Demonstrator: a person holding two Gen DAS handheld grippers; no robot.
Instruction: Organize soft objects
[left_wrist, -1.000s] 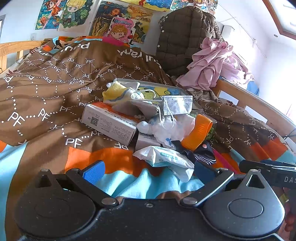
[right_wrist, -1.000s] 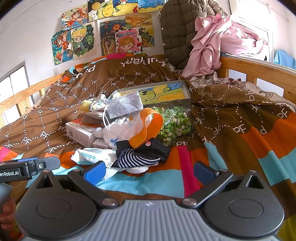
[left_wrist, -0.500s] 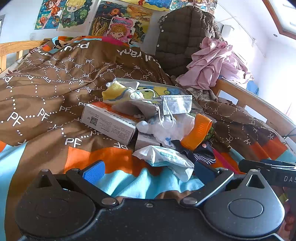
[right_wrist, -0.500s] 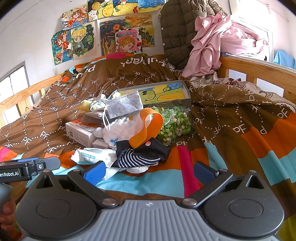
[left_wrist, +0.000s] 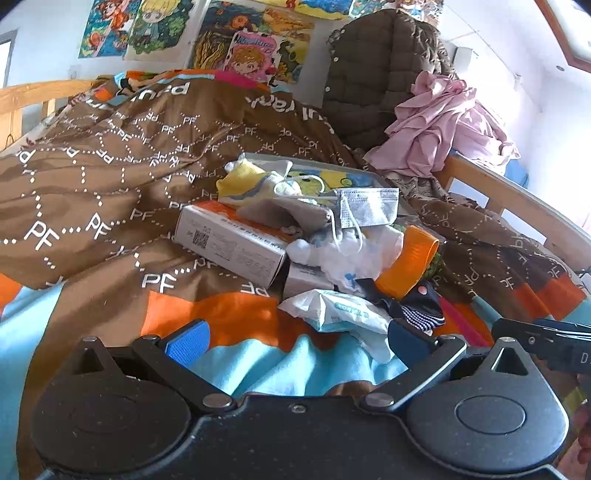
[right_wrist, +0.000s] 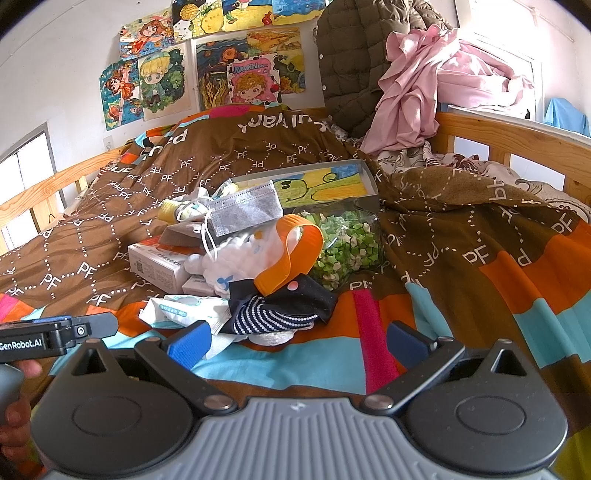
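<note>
A heap of small things lies on the bed quilt (right_wrist: 461, 236). In it are a grey face mask (right_wrist: 243, 212), a white plush toy (right_wrist: 236, 260), an orange strap (right_wrist: 291, 254), a dark striped sock (right_wrist: 273, 314), a tissue pack (left_wrist: 340, 308) and yellow socks (left_wrist: 243, 181). A shallow grey box (right_wrist: 369, 181) with a drawing inside sits behind the heap. My left gripper (left_wrist: 297, 338) is open, just short of the tissue pack. My right gripper (right_wrist: 295, 341) is open in front of the striped sock. Neither holds anything.
White cardboard boxes (left_wrist: 229, 243) lie under the heap's left side. A clear bag of green pieces (right_wrist: 347, 247) rests beside the orange strap. A dark quilted jacket (right_wrist: 351, 55) and pink cloth (right_wrist: 443, 74) hang over the wooden rail (right_wrist: 517, 136) at the right.
</note>
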